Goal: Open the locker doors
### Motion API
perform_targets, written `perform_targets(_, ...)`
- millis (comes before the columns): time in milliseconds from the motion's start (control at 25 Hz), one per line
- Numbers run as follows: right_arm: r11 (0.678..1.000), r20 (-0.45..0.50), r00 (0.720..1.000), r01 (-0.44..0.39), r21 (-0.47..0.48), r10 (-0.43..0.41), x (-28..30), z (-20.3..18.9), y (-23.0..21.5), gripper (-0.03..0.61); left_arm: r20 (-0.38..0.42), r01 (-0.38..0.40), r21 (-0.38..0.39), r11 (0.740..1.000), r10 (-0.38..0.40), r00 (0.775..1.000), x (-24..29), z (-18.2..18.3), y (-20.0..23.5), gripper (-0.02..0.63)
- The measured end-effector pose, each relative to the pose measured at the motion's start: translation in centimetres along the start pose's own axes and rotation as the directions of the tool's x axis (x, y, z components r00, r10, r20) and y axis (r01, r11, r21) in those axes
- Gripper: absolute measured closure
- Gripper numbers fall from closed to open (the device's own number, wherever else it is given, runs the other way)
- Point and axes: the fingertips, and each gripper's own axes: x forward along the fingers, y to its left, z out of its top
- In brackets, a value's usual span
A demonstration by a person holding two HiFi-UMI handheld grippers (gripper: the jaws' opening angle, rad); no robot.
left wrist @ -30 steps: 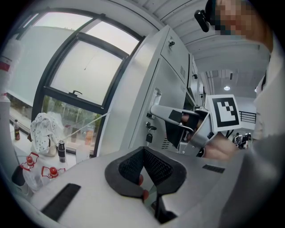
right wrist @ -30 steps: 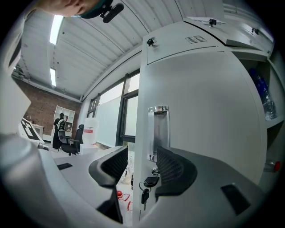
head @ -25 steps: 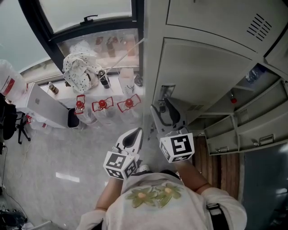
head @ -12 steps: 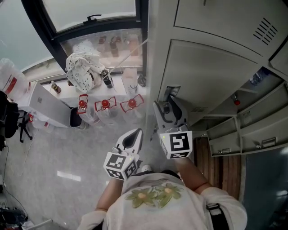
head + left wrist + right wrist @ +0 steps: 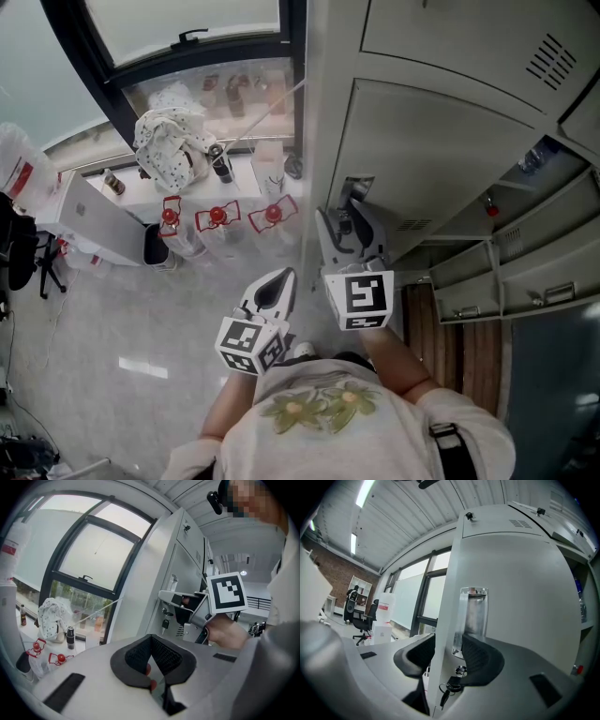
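Right gripper view: tongs (image 5: 449, 651) clasp grey locker door (image 5: 520, 602) edge.

Pale grey locker door (image 5: 441, 159), black-spotted white cloth (image 5: 169, 141), red-topped bottles (image 5: 214, 217)

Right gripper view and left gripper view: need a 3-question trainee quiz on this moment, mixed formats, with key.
1. Multiple choice: what stands between the jaws of the right gripper?
A) a bottle
B) the edge of the locker door
C) nothing

2. True or false: the left gripper grips the handle recess.

3. Fill in: a ___ hangs from the lock below the handle recess.

Key: 1 B; 2 false, its jaws are together and away from the door; 3 key.
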Motion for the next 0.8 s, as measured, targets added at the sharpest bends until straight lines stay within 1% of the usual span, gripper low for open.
perform_targets(240,1.0,-0.01,1.0,0.024,-0.01,-0.025,-0.6,0.0,0.1,0.393,-0.001,0.004,0.001,1.0,-0.004,1.0,-0.2,-0.2,-0.3,0.584)
perform_targets(320,0.999,-0.014,0.999,0.039,-0.011,-0.039,-0.7,0.0,-0.2,0.406,-0.001,0.001,0.001,1.0,-0.001,1.0,-0.3,-0.2,-0.2,0.584)
perform_targets(440,0.998,-0.018,0.998,0.06,-0.007,-0.06,-1.0,0.0,-0.6,0.446,-0.001,-0.007,-0.003,1.0,0.007,1.0,-0.6,-0.3,0.0,0.584)
perform_targets(800,0.999,-0.017,0.999,0.048,0.02,-0.048,-1.9,0.1,-0.1,0.451,-0.001,-0.004,0.0,1.0,0.004,1.0,-1.2,-0.6,-0.5,0.584)
